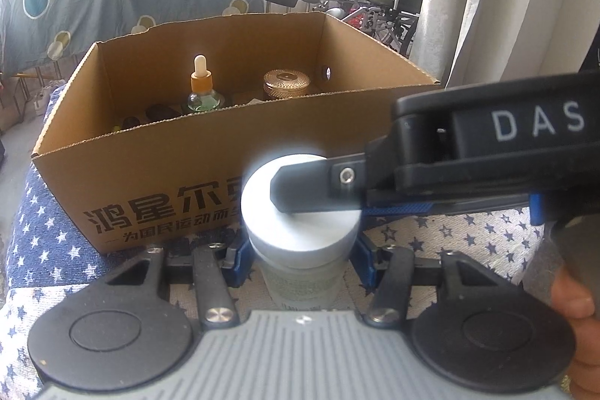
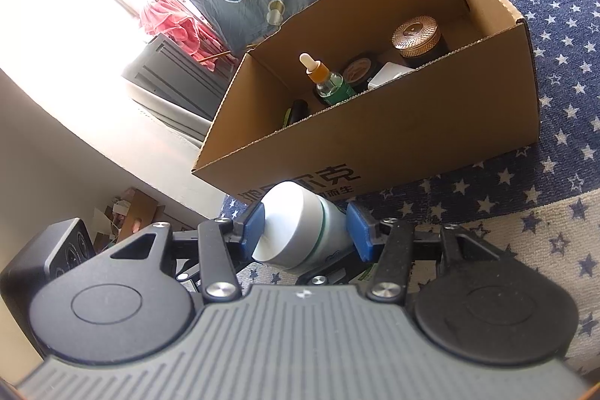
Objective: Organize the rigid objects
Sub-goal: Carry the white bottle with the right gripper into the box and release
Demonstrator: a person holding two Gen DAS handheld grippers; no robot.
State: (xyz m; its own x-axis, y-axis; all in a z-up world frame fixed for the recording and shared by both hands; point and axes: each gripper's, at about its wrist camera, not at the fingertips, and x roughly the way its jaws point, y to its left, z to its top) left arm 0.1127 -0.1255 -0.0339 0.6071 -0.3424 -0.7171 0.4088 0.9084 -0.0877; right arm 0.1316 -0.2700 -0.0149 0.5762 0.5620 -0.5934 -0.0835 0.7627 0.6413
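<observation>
The white-capped bottle (image 1: 300, 231) stands upright in front of the cardboard box (image 1: 157, 171), just at its near wall, over the star-patterned cloth (image 1: 450, 242). The left tool (image 1: 300, 261) is clenched on the bottle's body below the cap, its blue pads (image 1: 240, 261) pressing on either side. The right tool (image 2: 305, 231) comes in from the right and grasps the same bottle from top to bottom — one finger (image 1: 307, 188) lies flat across the cap, and in the right wrist view a blue pad (image 2: 253, 229) meets the cap's top while the other pad sits against the bottle's body (image 2: 330, 223).

Inside the box a dropper bottle (image 1: 201, 89) with an orange collar stands upright toward the left; a jar with a gold lid (image 1: 287, 83) stands further right, well apart from it. Between them lie a dark round tin (image 2: 362, 70) and a white item (image 2: 388, 74), partly hidden by the near wall — what they are cannot be told
</observation>
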